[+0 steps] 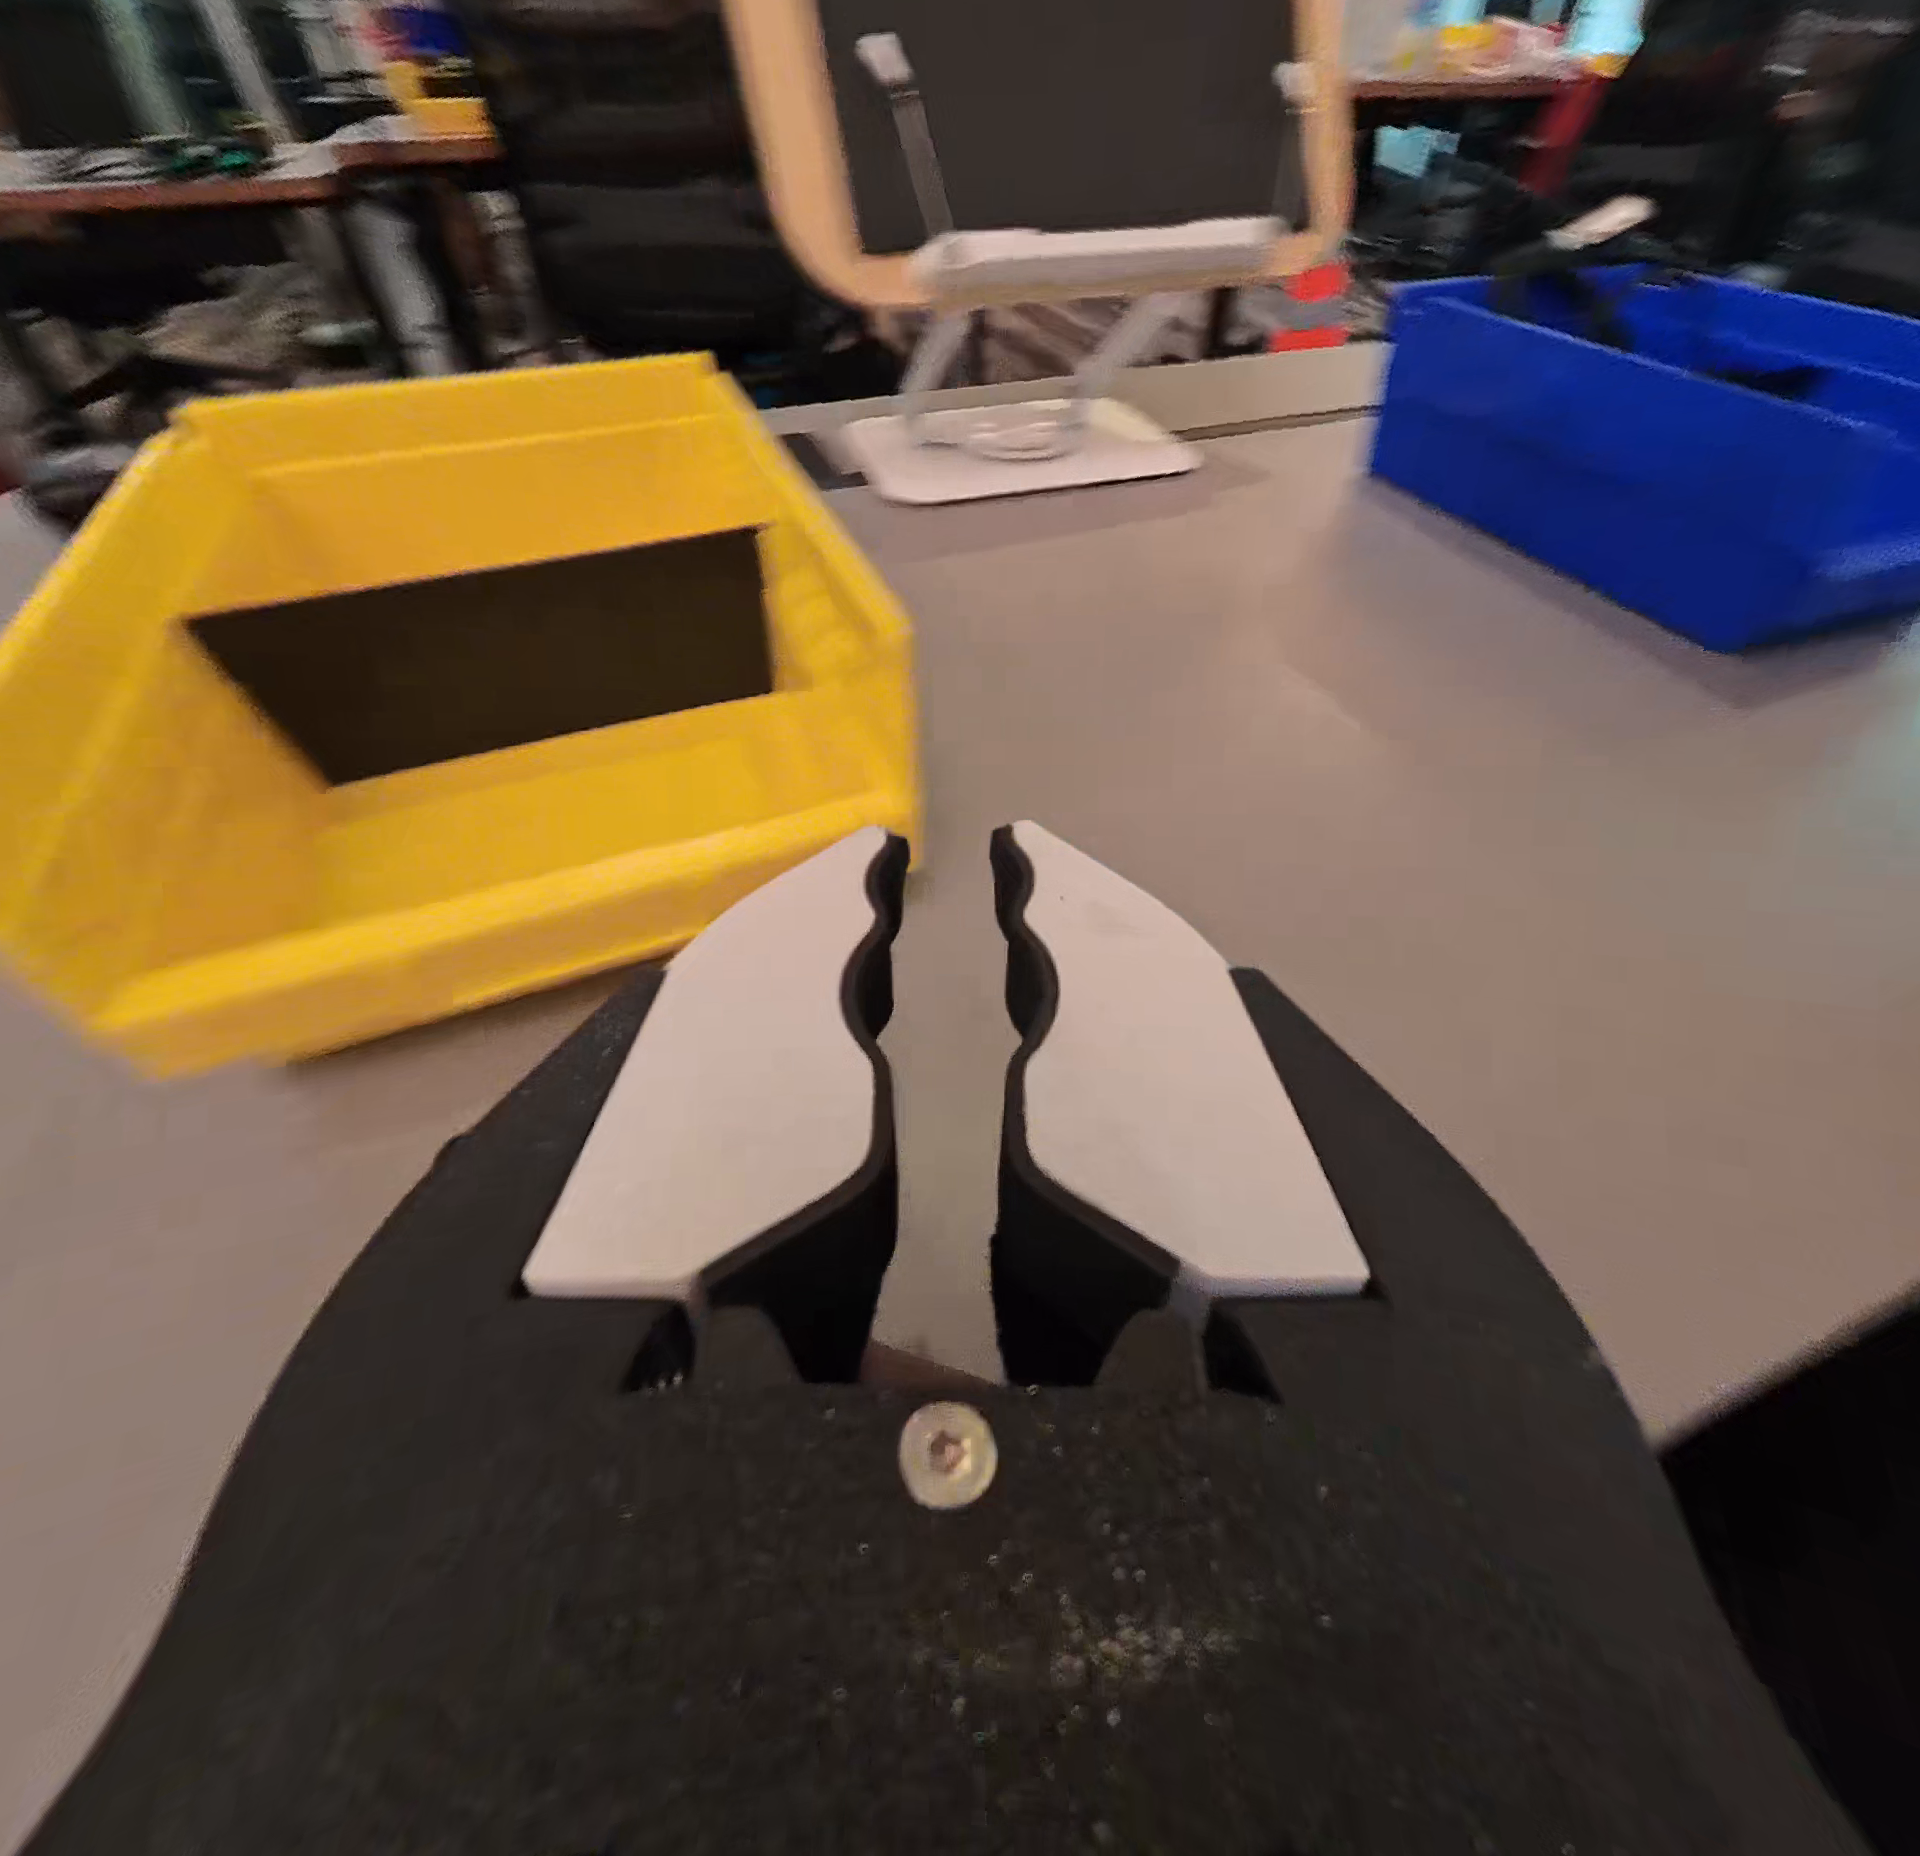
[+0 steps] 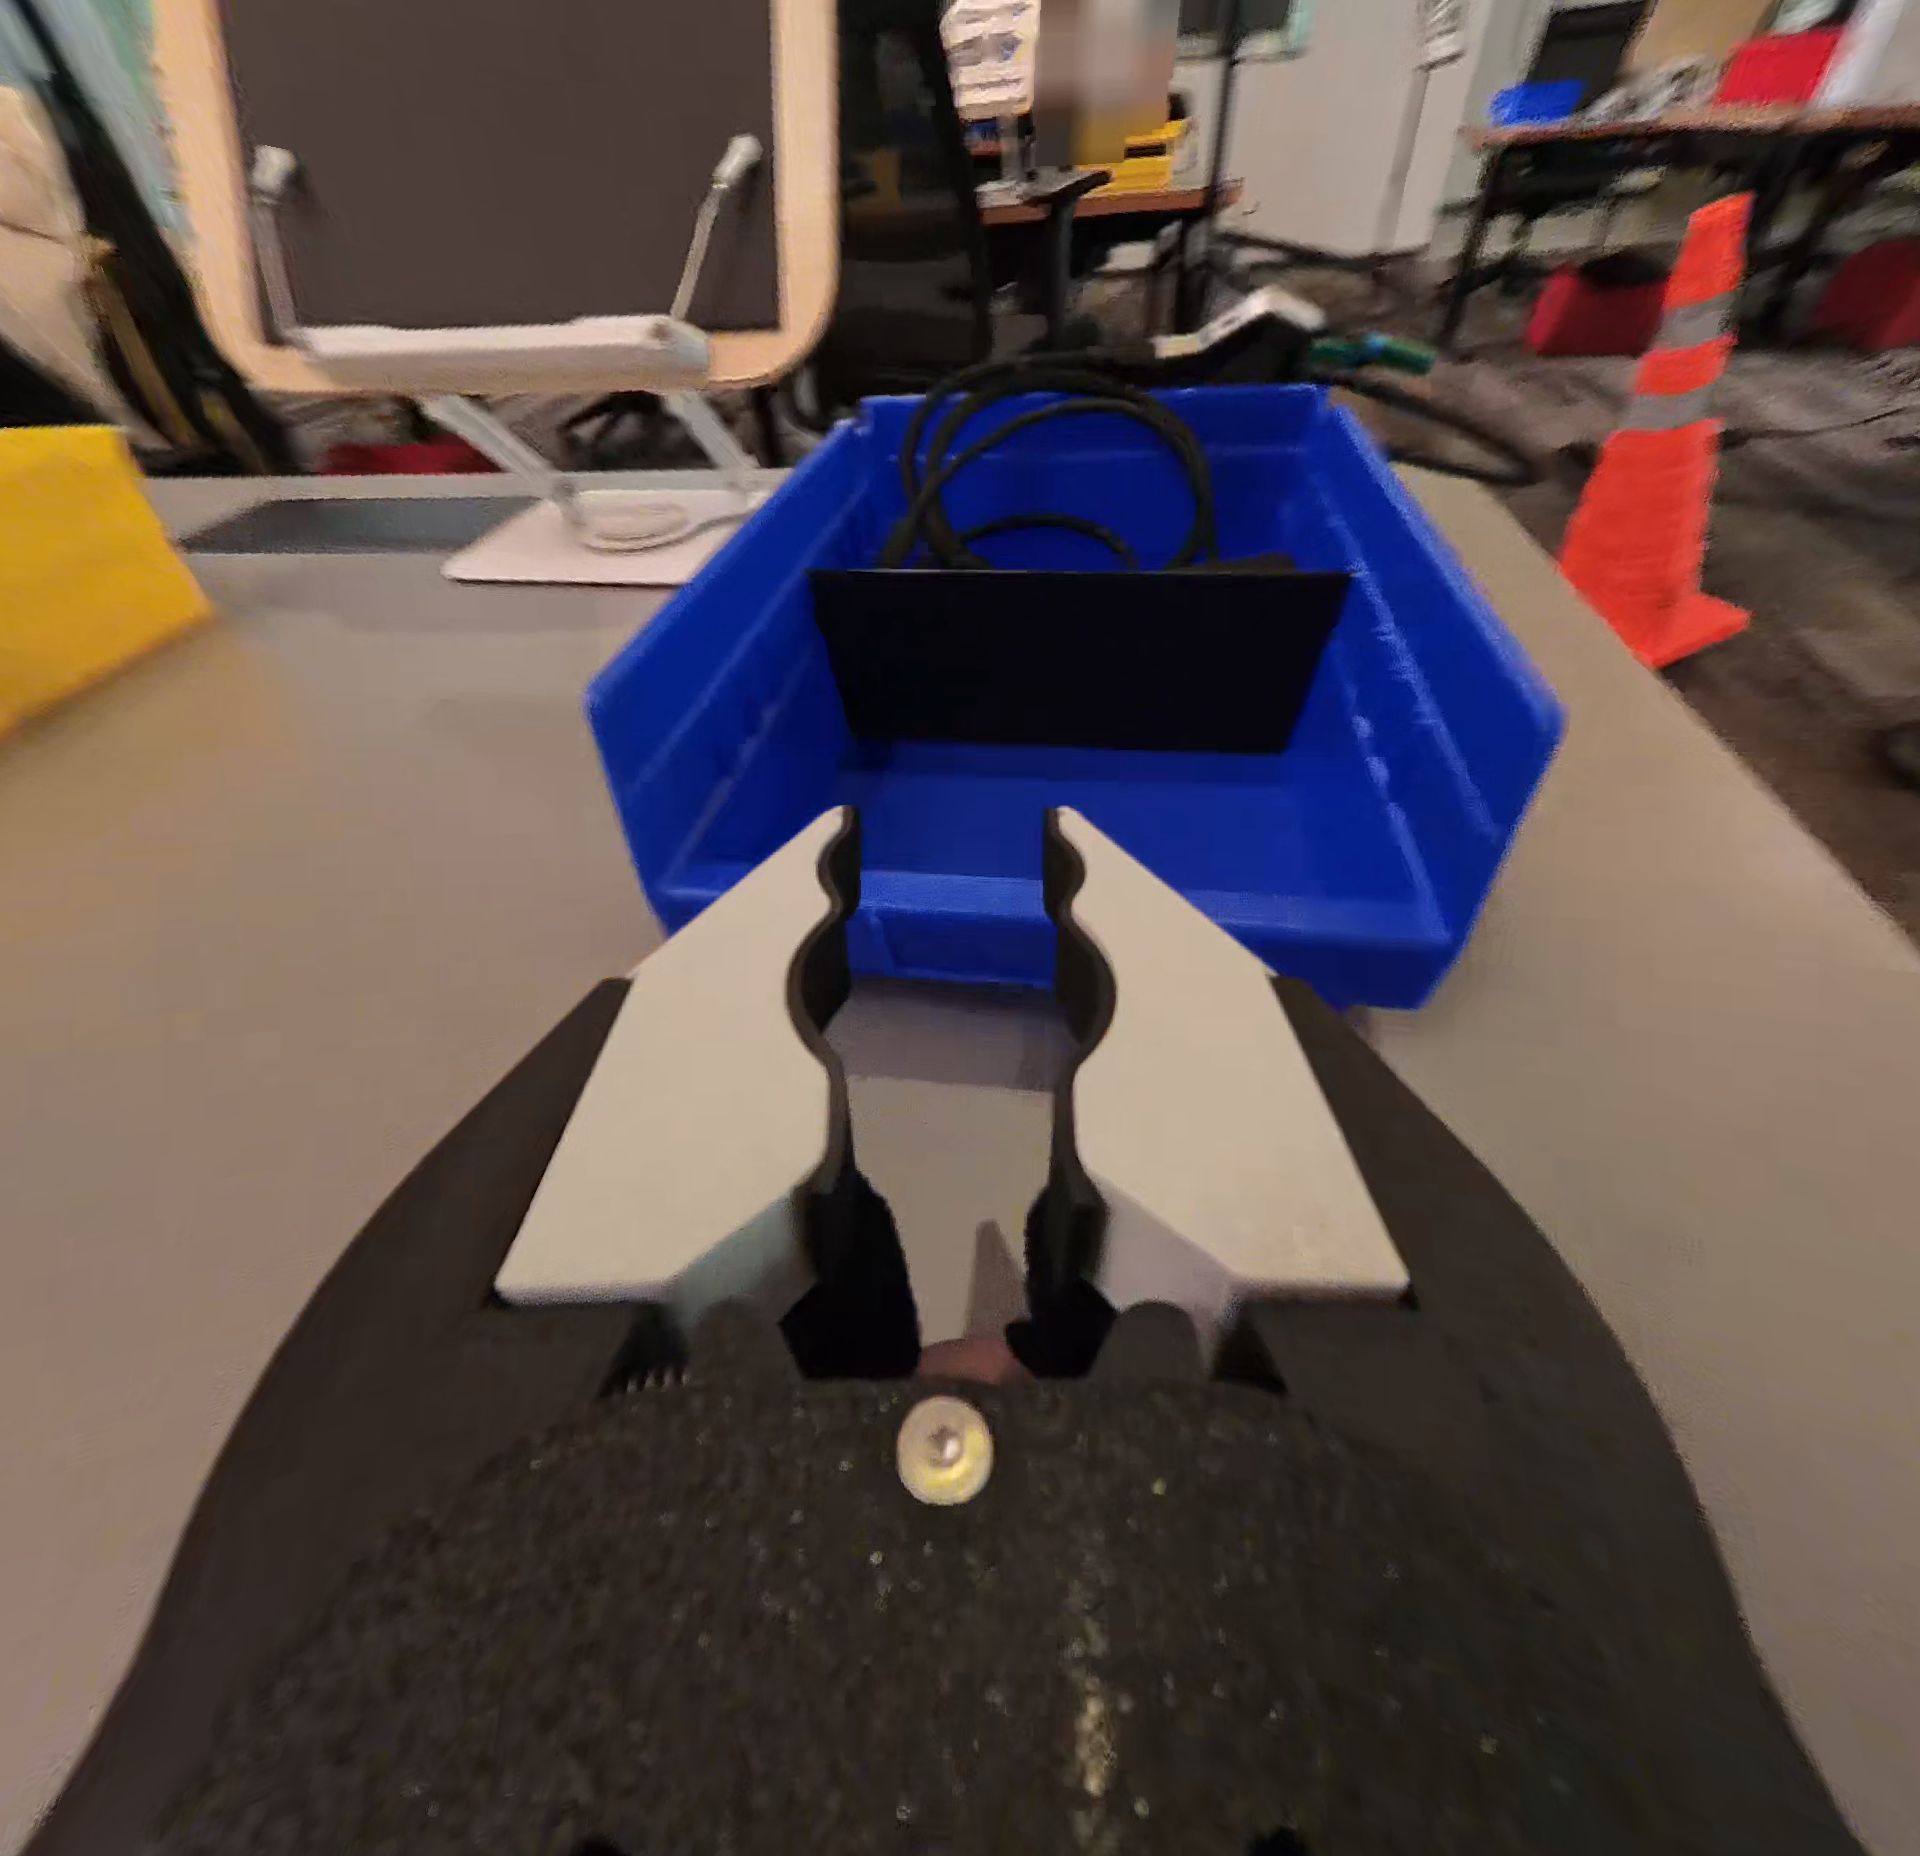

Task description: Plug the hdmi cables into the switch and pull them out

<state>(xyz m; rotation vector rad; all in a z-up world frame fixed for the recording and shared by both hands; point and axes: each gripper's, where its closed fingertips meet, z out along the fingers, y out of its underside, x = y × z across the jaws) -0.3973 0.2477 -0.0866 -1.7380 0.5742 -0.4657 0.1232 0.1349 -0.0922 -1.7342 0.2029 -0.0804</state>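
Note:
A blue bin (image 2: 1455, 726) stands on the grey table; coiled black HDMI cables (image 2: 1049, 456) lie in its back part behind a black divider (image 2: 1070, 663). Its front compartment looks empty. My right gripper (image 2: 951, 840) is open and empty, just in front of the blue bin's near wall. A yellow bin (image 1: 208, 871) with a black divider (image 1: 499, 653) stands on the left. My left gripper (image 1: 951, 856) is slightly open and empty, beside the yellow bin's right front corner. The blue bin also shows in the left wrist view (image 1: 1621, 518). No switch is visible.
A framed dark screen on a white stand (image 1: 1023, 456) is at the table's far edge, between the bins; it also shows in the right wrist view (image 2: 582, 549). An orange traffic cone (image 2: 1673, 435) stands on the floor to the right. Cluttered desks lie behind. My right fingertips sit around 50 cm from my left ones.

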